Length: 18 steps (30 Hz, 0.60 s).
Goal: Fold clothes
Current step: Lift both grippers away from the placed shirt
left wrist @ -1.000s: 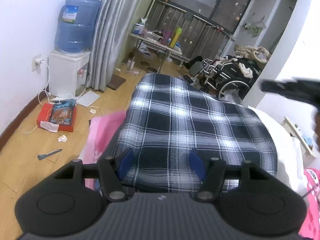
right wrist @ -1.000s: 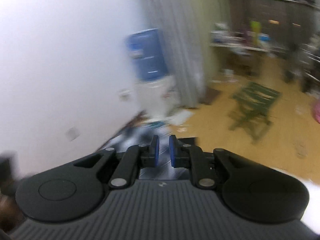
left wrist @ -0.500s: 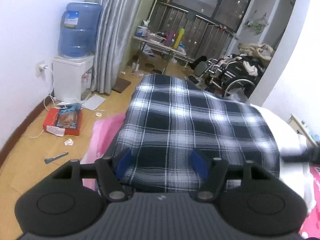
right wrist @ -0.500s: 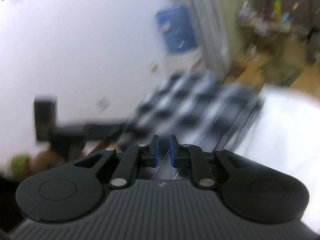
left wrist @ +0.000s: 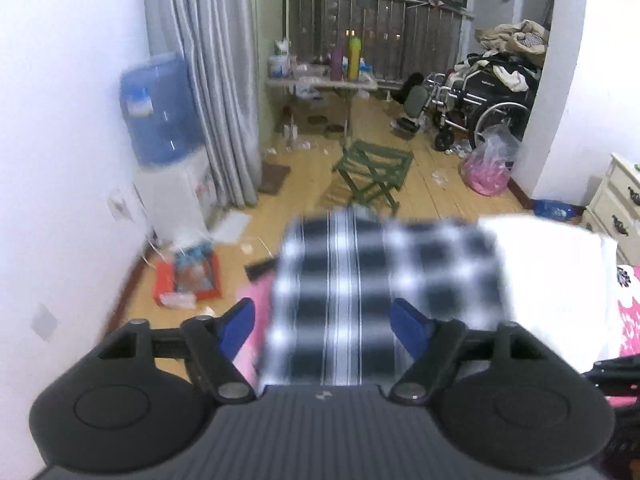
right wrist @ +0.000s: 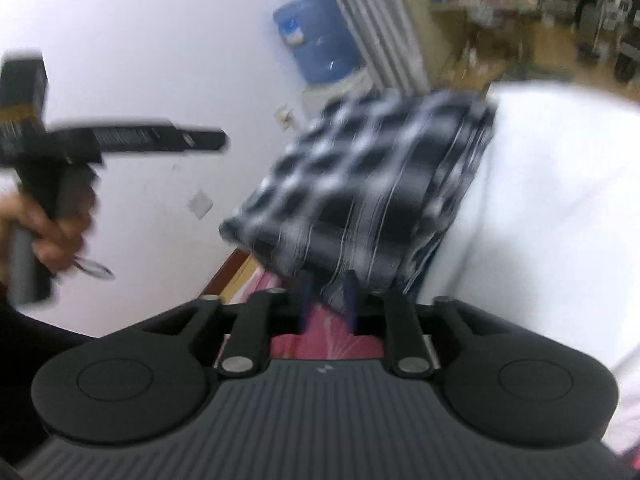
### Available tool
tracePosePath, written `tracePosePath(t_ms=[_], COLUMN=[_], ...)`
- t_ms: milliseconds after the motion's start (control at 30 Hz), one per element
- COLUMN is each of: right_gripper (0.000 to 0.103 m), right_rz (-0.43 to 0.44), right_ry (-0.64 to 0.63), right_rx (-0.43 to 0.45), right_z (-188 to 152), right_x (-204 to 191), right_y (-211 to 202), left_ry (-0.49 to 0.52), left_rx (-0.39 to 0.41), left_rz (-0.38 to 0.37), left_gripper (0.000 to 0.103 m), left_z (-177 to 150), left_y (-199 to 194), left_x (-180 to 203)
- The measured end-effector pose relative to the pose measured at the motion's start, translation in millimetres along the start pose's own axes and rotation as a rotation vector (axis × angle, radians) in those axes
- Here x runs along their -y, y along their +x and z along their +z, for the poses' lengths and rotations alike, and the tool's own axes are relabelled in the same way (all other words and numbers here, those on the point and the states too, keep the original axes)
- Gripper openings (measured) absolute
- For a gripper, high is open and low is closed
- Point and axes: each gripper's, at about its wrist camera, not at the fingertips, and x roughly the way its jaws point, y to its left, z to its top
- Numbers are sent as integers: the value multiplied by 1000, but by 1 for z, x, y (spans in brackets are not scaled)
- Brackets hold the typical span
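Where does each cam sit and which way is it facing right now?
Left wrist: on the left tongs, looking forward over the plaid garment toward the water dispenser, wheelchair and folding stool; only its own open fingers show.
Right wrist: on the right tongs, looking left-forward at the plaid garment and white wall; it shows the person's hand holding the left tongs.
Shared: plaid garment, water dispenser, white bedding.

A lived-in home bedroom: water dispenser [left wrist: 160,148] at ten o'clock, grey curtain [left wrist: 208,72], wheelchair [left wrist: 480,108] at one o'clock, cluttered wooden floor [left wrist: 432,188], probably a bed [left wrist: 556,280] underfoot.
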Motion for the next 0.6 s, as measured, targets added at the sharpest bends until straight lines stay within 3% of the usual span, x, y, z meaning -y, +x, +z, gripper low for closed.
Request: tracePosePath(t_ms=[67, 167, 233, 300, 400, 500, 600], right_gripper=[54, 64, 69, 76, 79, 88, 90], right_rz=[-6, -13, -22, -59, -116, -155, -197], right_ry=[-35, -78, -102, -123, -136, -136, -141], right_rx=[57, 125, 157, 167, 166, 154, 123], right_z=[16, 51, 75, 92, 106, 107, 91], right_x=[-2, 6, 12, 17, 20, 16, 2], right_y=[-28, -58, -76, -90, -108, -118, -118], left_ry=[-6, -44, -99, -170, -262, -309, -310], left_rx=[49, 169, 238, 249, 218, 186, 70], left_rz=[37, 68, 42, -51, -150, -138, -88], left_gripper=[87, 102, 103, 103, 103, 103, 103], left_z=[35, 83, 108, 128, 132, 110, 75], left_y=[-40, -104, -136, -155, -164, -166, -150], left_x=[11, 32, 45, 56, 65, 72, 77])
